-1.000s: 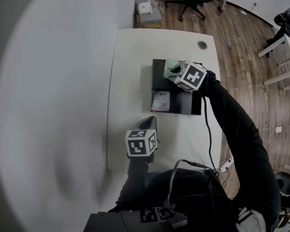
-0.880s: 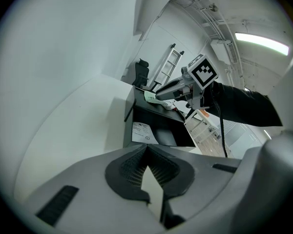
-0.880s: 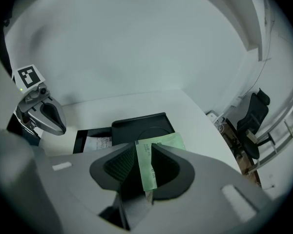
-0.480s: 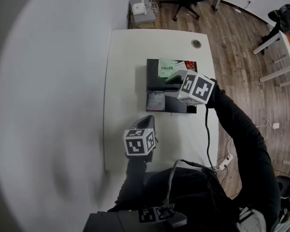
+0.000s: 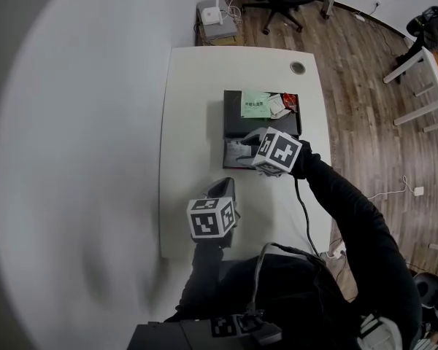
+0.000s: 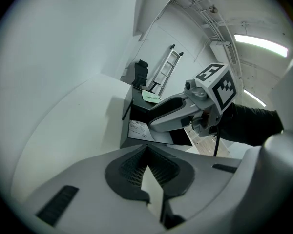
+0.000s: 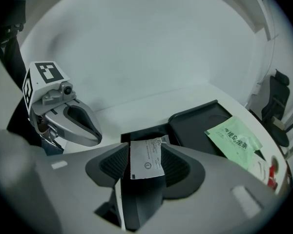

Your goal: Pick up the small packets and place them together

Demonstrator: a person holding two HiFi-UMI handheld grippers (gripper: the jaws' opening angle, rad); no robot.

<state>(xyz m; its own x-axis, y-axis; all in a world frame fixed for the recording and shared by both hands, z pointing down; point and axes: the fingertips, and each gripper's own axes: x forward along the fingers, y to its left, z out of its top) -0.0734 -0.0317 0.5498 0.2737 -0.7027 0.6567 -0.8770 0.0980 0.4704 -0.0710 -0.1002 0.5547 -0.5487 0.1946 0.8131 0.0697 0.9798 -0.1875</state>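
One green packet, one white packet, in one black tray.

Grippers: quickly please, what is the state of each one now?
Left gripper: shut, empty.
Right gripper: open, jaws have just been opening; white packet lies between them, not gripped.

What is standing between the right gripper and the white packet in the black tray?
Nothing visible. The right gripper has its jaws apart, and they have just been opening. The white packet shows between them in the right gripper view, with no pad pressing on it. It lies uncovered in the black tray.
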